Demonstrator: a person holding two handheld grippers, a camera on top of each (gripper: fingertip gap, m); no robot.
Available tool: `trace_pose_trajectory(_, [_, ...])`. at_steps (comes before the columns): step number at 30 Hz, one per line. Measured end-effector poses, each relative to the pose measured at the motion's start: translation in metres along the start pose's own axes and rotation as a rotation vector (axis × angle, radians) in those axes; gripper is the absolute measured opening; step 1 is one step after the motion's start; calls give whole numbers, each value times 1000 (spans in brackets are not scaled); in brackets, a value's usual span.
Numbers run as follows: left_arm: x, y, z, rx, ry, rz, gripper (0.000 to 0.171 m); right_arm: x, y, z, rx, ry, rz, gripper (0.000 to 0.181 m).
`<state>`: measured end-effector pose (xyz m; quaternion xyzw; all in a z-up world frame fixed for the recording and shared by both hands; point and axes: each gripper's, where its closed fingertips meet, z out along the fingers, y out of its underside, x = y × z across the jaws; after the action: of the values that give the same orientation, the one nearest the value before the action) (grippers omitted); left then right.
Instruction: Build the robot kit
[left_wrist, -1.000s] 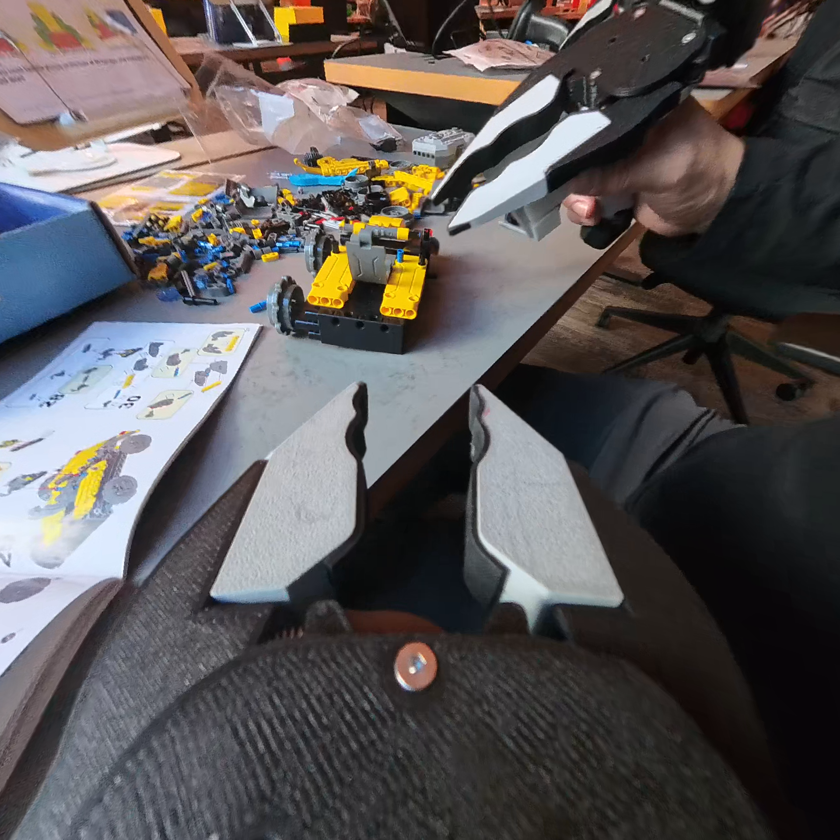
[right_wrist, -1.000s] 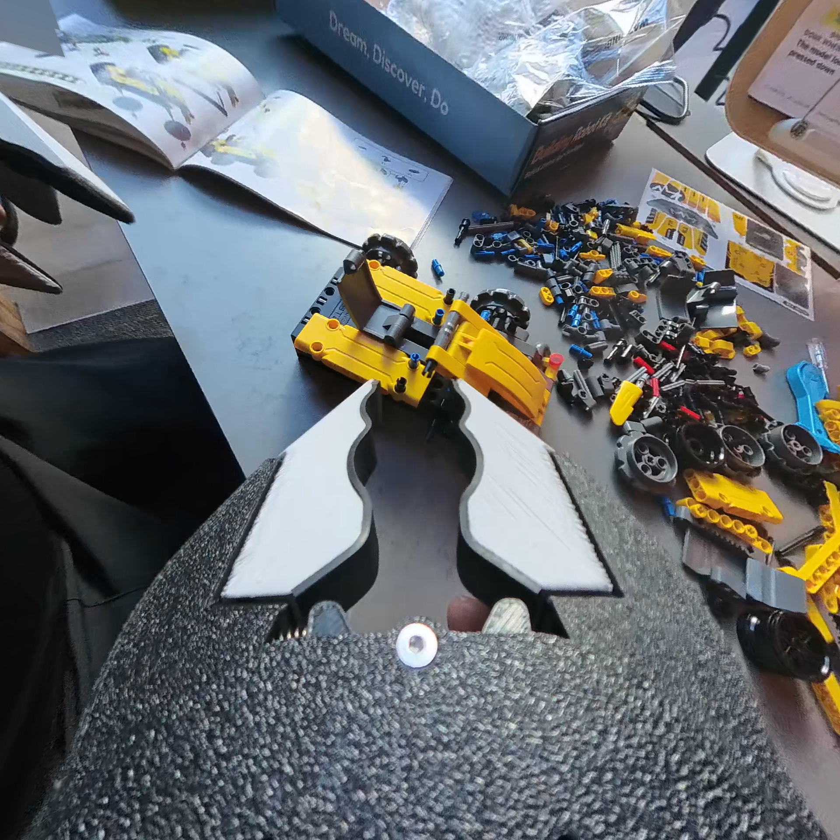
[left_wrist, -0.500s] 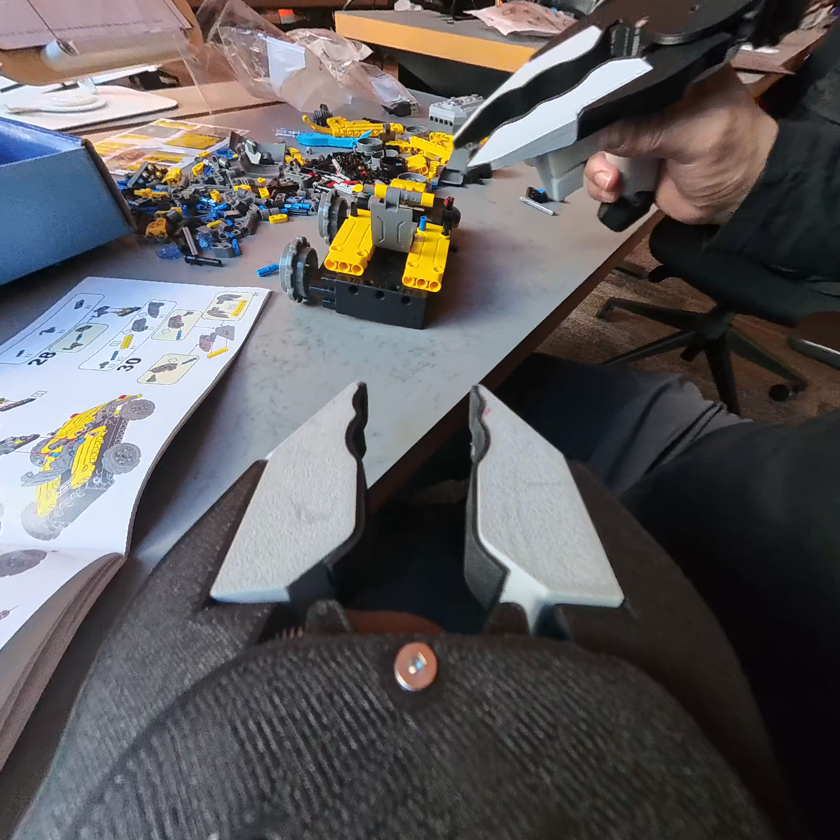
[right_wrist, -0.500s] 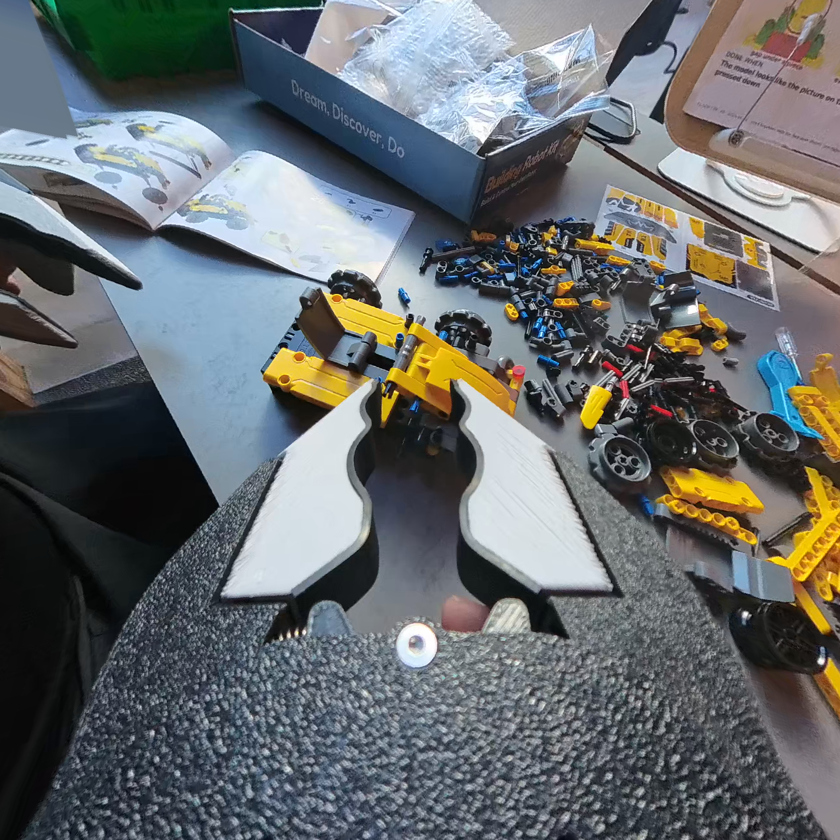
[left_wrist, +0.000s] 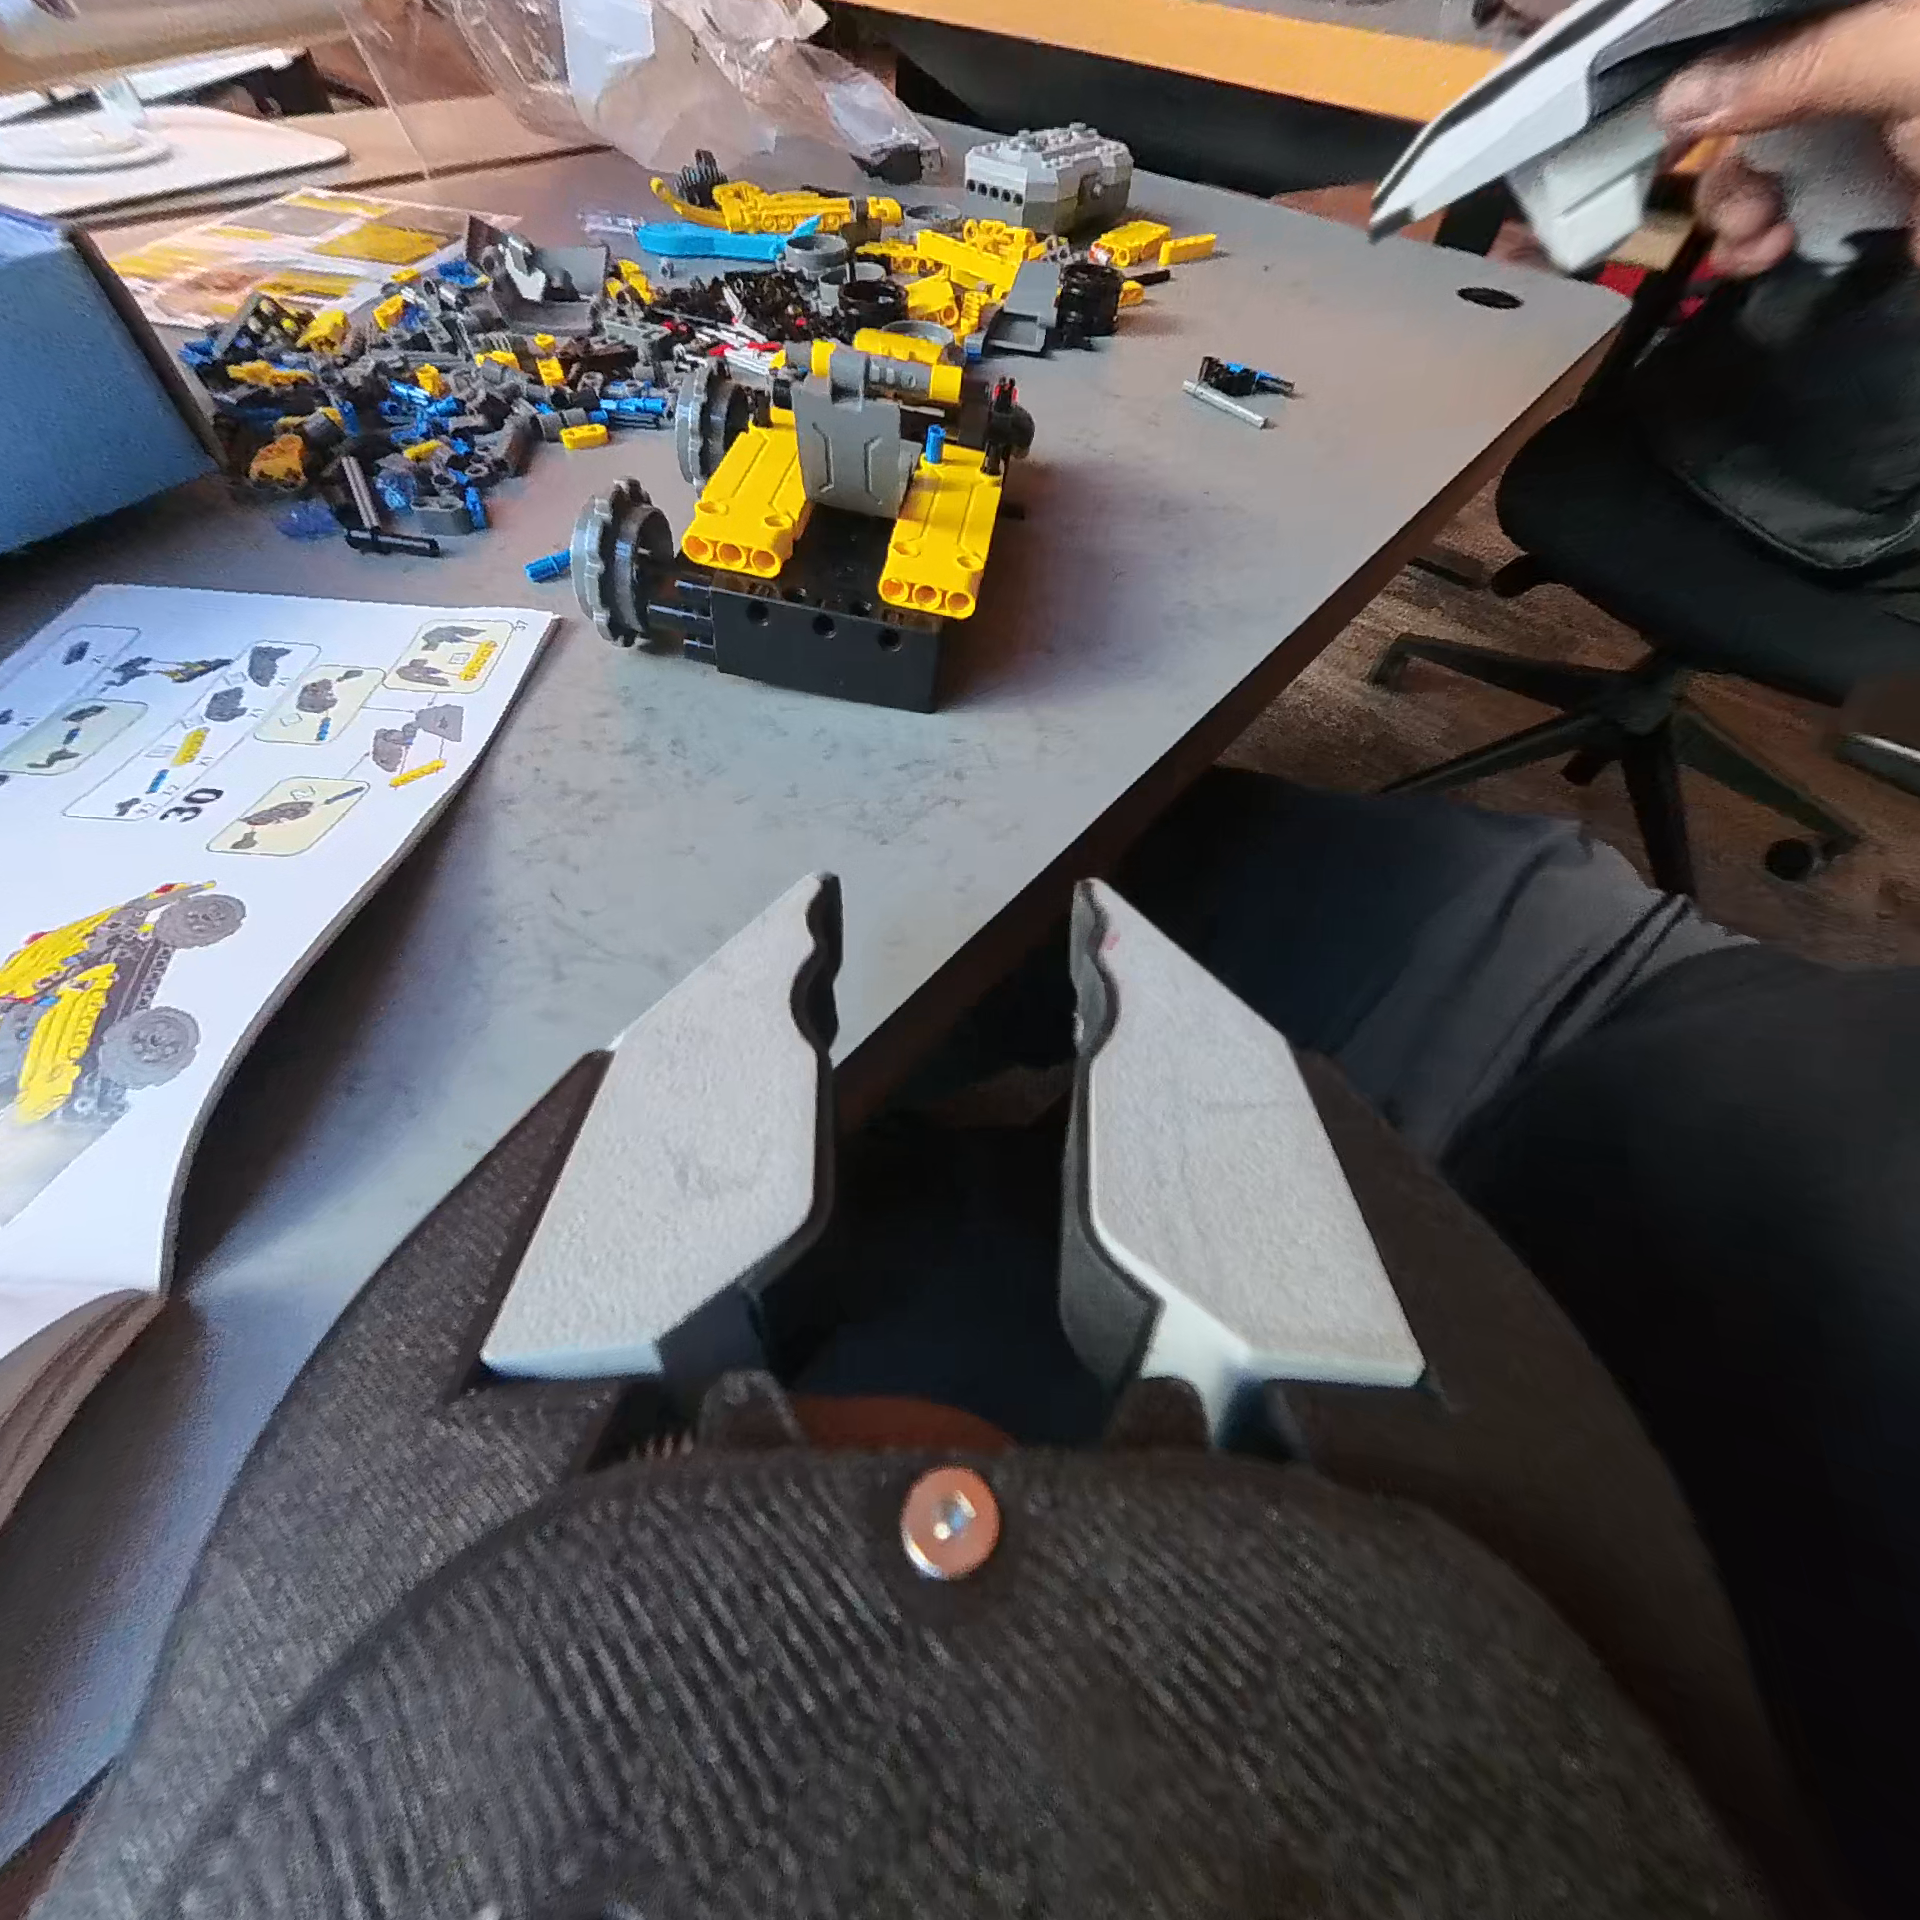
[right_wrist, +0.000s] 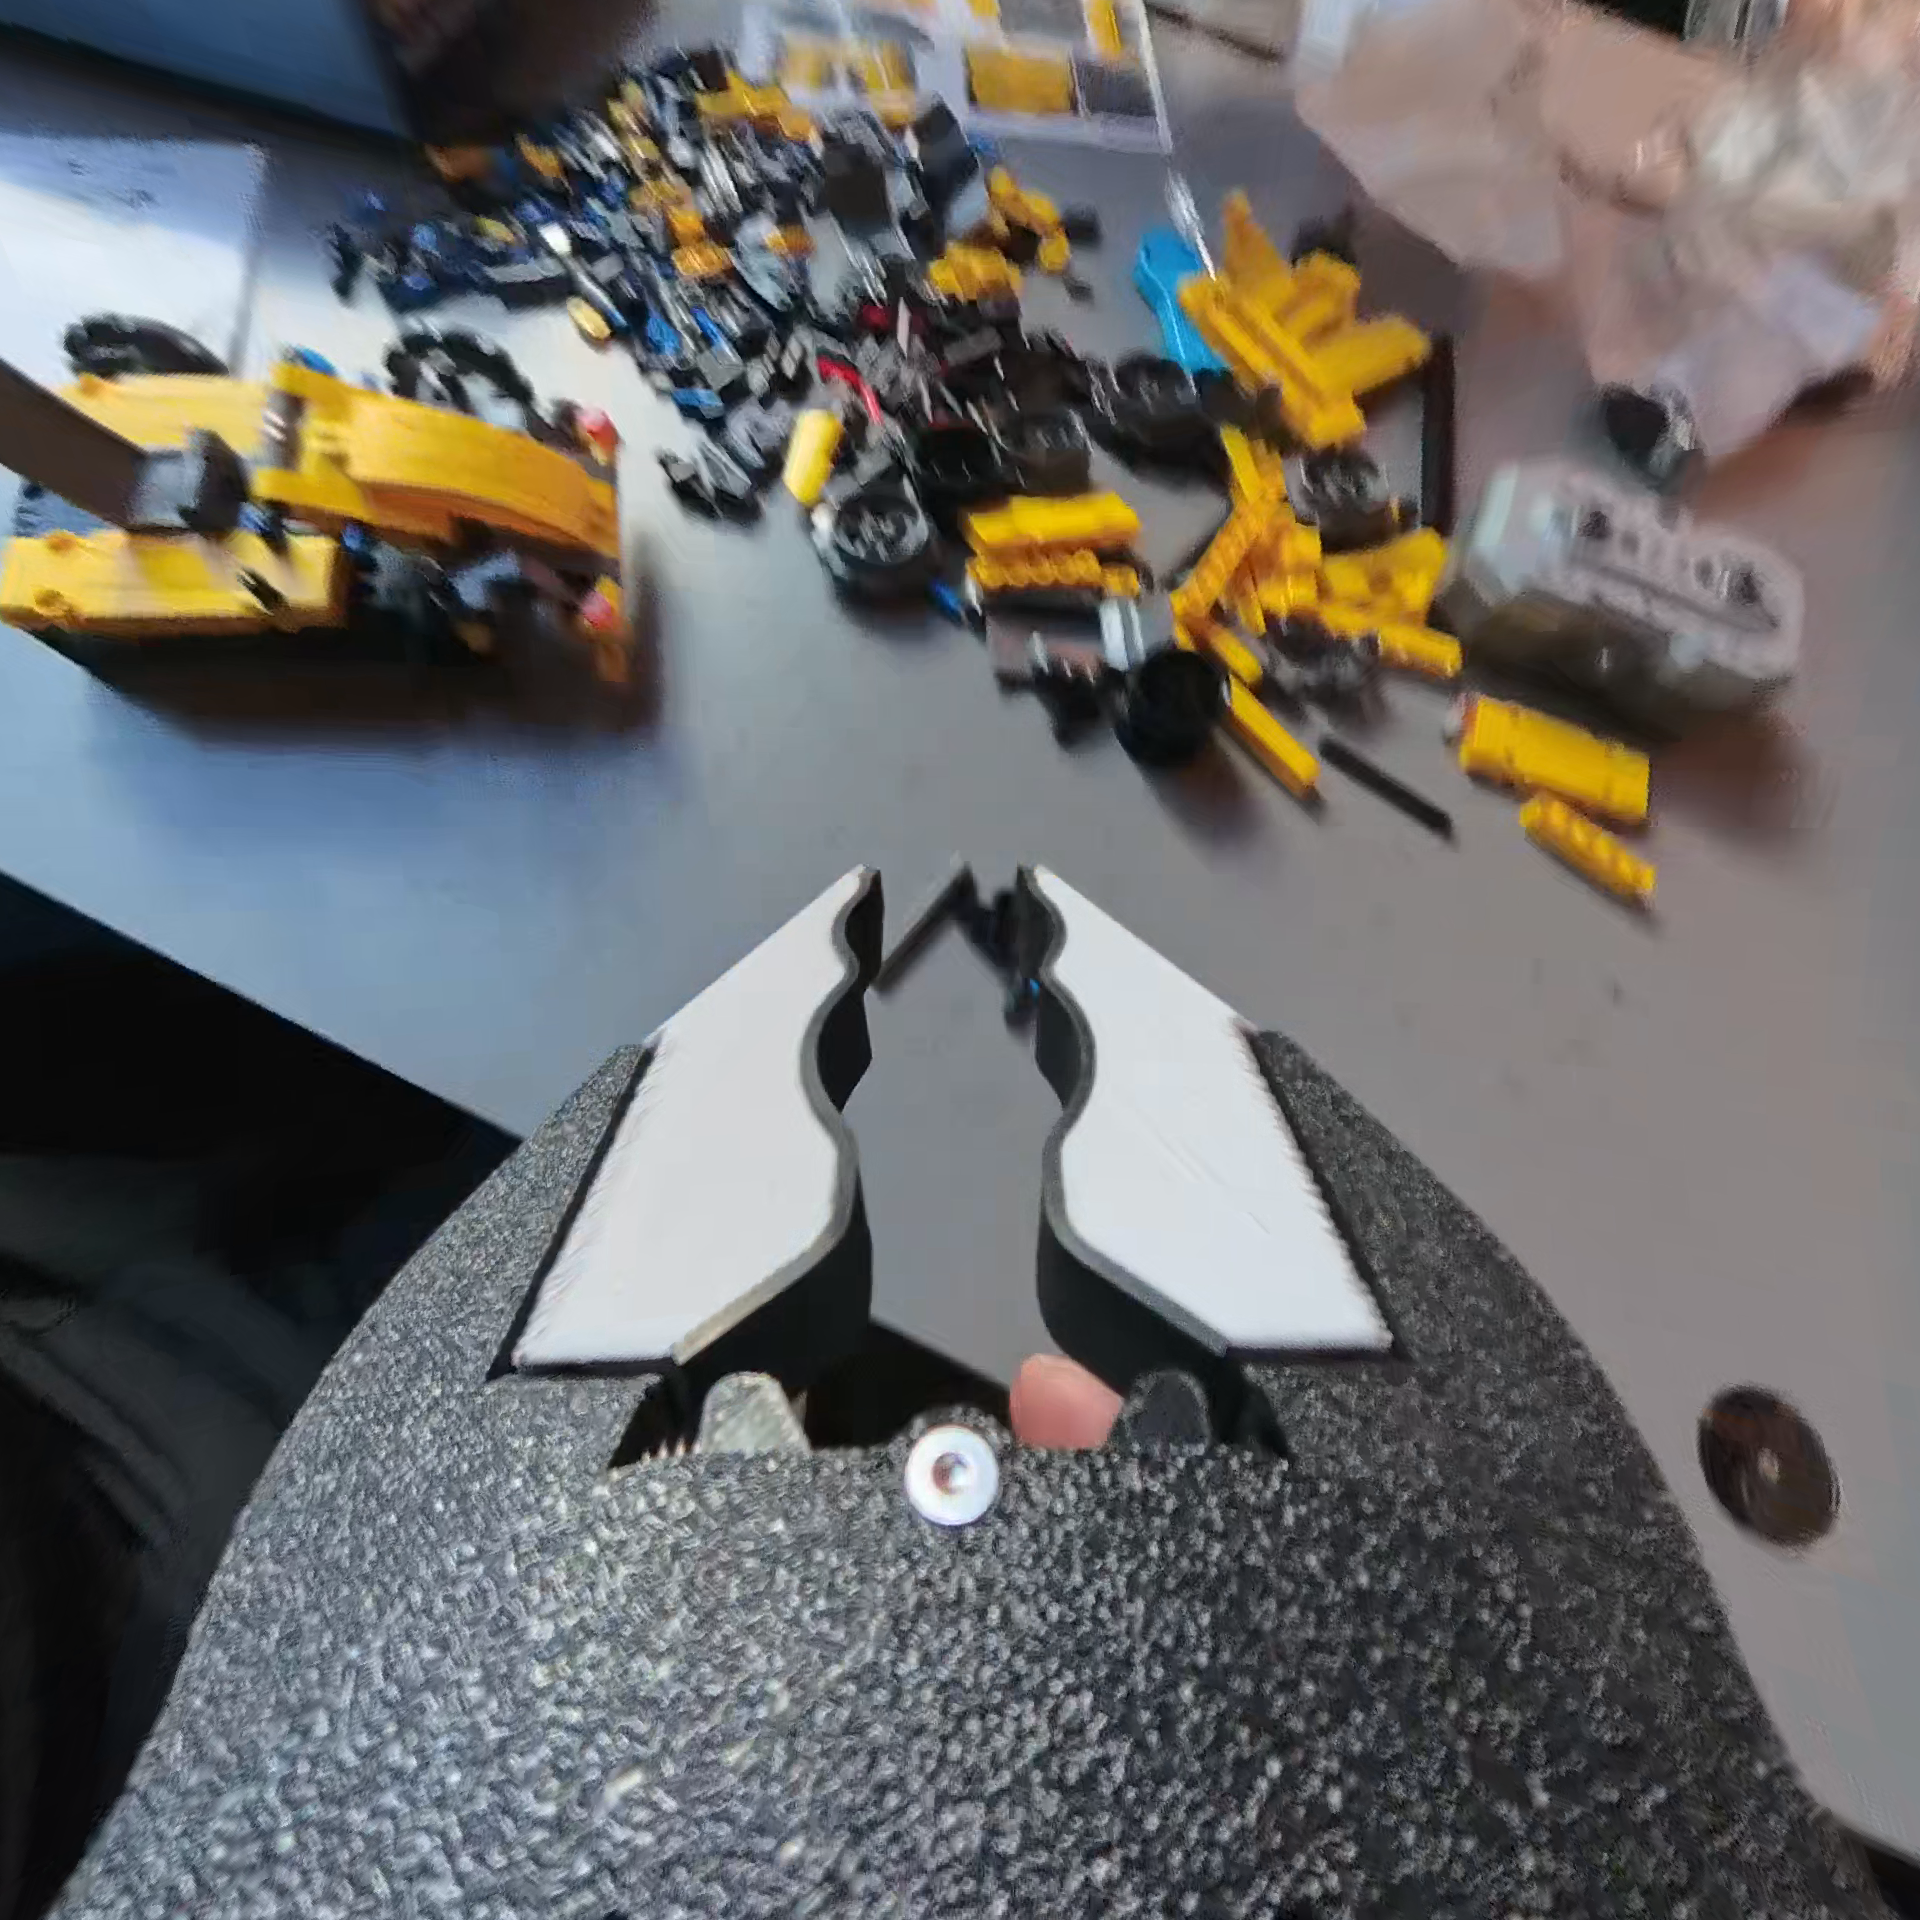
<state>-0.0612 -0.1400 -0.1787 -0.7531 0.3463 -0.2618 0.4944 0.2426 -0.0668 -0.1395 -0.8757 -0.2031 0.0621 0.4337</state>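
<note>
A part-built yellow and black brick vehicle (left_wrist: 831, 520) stands on the grey table (left_wrist: 727, 810); it also shows blurred at the left of the right wrist view (right_wrist: 312, 520). My left gripper (left_wrist: 951, 935) is open and empty, low over the table's front edge, short of the vehicle. My right gripper (right_wrist: 948, 904) is open, above a small black and blue piece (right_wrist: 1013, 935) and a thin axle (right_wrist: 914, 935) lying on the table. It also shows at the top right of the left wrist view (left_wrist: 1507, 135), held by a hand.
A pile of loose yellow, black and blue pieces (left_wrist: 623, 291) lies behind the vehicle. An open instruction booklet (left_wrist: 208, 779) lies at the left beside a blue box (left_wrist: 62, 384). A grey block (right_wrist: 1621, 582), plastic bags (left_wrist: 707, 73) and an office chair (left_wrist: 1662, 623) are nearby. My right fingertips sit around 30 cm from my left ones. The grey block (right_wrist: 1621, 582) lies around 25 cm away from my right fingertips. It is also in sight in the left wrist view (left_wrist: 1068, 154).
My right gripper has swung right, from over the vehicle to over the small pieces near the table's right end, and its jaws have narrowed a little. My left gripper has barely moved.
</note>
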Motion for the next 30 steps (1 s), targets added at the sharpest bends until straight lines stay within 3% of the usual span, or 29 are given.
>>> trace_pose_trajectory(4, [2,4,5,-20,-11,26,41,21,26,-4,-76,-4,147,22])
trace_pose_trajectory(11, [-1,6,5,-25,-37,46,39,-14,28,20,-97,-132,153,24])
trace_pose_trajectory(19, [-1,2,1,-2,-40,77,39,-23,35,46,-166,-131,186,21])
trace_pose_trajectory(25, [14,-11,-6,70,31,133,33,-27,37,53,-195,-158,185,4])
trace_pose_trajectory(30, [31,-18,-9,122,74,257,34,-69,31,45,-216,-331,137,4])
